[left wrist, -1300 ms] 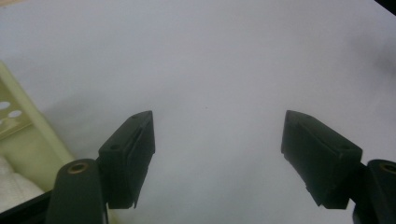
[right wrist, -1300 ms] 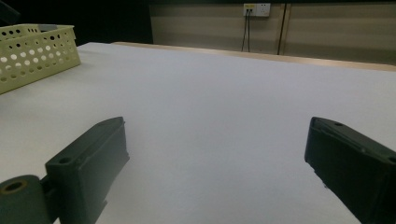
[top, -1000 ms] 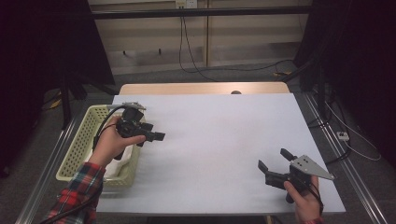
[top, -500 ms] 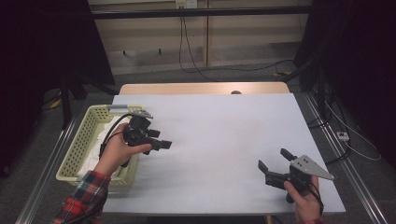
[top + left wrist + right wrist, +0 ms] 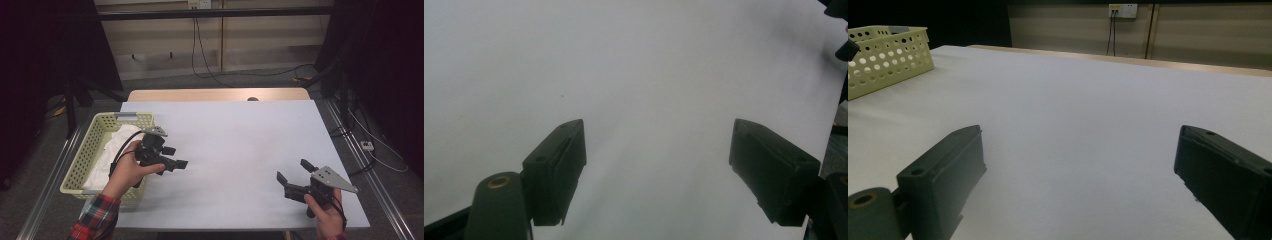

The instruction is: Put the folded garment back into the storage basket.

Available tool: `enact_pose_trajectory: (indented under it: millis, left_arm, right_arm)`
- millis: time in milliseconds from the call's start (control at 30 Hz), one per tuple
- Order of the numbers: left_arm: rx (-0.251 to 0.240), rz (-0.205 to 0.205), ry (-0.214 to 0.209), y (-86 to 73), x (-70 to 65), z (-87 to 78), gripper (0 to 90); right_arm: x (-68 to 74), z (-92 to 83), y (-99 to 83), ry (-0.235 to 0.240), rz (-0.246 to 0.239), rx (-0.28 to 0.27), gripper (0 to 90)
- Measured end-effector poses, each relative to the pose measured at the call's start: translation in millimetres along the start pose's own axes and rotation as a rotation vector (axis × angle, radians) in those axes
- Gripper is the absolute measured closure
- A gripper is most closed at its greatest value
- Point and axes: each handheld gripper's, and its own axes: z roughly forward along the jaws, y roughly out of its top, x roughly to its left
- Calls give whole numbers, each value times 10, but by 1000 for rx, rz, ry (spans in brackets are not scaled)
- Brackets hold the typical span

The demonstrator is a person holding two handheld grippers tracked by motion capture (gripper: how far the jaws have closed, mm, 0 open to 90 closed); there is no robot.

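My left gripper (image 5: pixel 176 156) hangs just right of a pale yellow perforated basket (image 5: pixel 95 135), over the white table, open with nothing between its jaws. Along its jaws, the left gripper (image 5: pixel 659 150) faces bare white tabletop (image 5: pixel 624 75). A white cloth (image 5: pixel 117 145) lies bunched inside the basket. At the table's near right corner my right gripper (image 5: pixel 292 170) stands open and empty, low over the table. In the right gripper view the right gripper (image 5: pixel 1080 150) looks across the table, with the basket (image 5: pixel 883 55) far off at the left.
The white table (image 5: pixel 235 140) ends at a wooden strip (image 5: pixel 215 95) at the back. Metal rails (image 5: pixel 350 145) run along both sides. Cables (image 5: pixel 210 55) hang on the wall behind, and dark curtains stand on either side.
My left gripper has moved from above the basket to the right and nearer, out over the table beside the basket. The right gripper has not moved.
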Motion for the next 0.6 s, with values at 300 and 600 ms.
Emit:
enact_pose_trajectory:
  millis: [300,600]
  left_arm:
    - [-11,21,-18,-99,-99,59,220]
    - [-12,13,-12,-254,-100,133,219]
  right_arm:
    - [3,2,-1,2,-2,2,59]
    - [4,2,1,1,0,2,59]
